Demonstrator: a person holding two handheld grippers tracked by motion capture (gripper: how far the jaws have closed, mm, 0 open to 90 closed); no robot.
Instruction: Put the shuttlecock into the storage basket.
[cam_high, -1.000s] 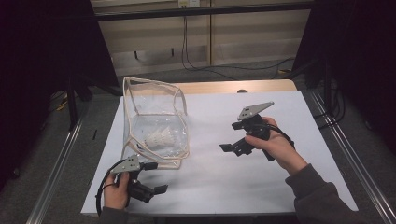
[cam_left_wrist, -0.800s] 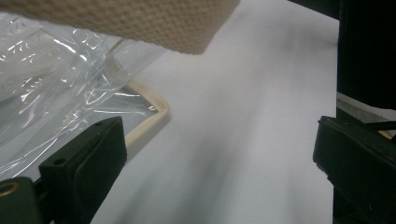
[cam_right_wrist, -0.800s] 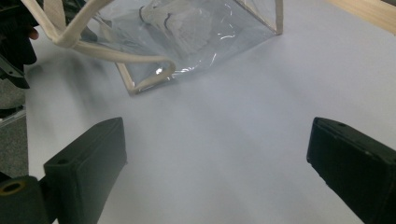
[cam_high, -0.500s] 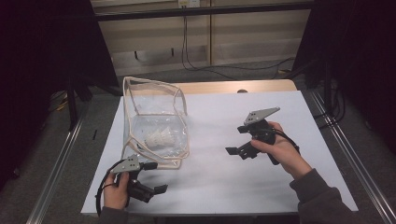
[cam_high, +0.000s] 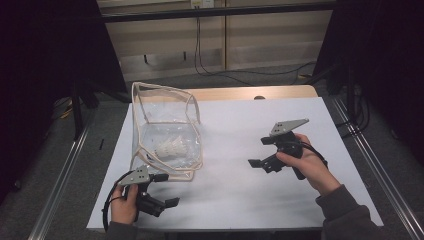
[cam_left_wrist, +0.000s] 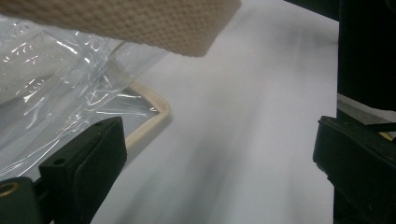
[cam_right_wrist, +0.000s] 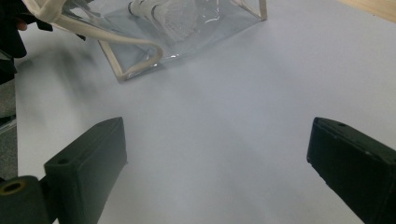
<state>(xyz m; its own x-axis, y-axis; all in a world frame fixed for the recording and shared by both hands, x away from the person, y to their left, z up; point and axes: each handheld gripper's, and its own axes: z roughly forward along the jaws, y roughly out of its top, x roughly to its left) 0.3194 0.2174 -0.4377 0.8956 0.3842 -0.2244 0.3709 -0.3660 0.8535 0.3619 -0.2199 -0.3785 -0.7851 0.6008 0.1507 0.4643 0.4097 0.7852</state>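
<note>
Standing open-mouthed on the left half of the bench, the clear plastic pouch with cream-coloured piping (cam_high: 165, 132) holds a white feathered shuttlecock (cam_high: 170, 148) that lies on its floor, cork end toward the left. The pouch's soft walls lean and crinkle, and a cream woven strap (cam_left_wrist: 140, 21) hangs across the top of the left gripper view, close to the camera.

The left gripper (cam_high: 167, 202) rests at the near left edge, just beside the pouch's near corner; its jaws are wide apart and hold nothing, one jaw close to the piped rim. The right gripper (cam_high: 257, 163) hovers over the bare white bench cover (cam_high: 240, 200), well apart from the pouch on the right, jaws also spread wide and empty, pointing left toward the pouch.

The likely risk is the pouch itself: its film is thin and slack, so a jaw pushing on a wall rather than pinching the piping could fold it over the shuttlecock or slide the whole pouch across the smooth cover. A reach into the mouth by the right gripper could also snag the loose strap or crush the feathers if the jaws close on the skirt rather than the cork.
</note>
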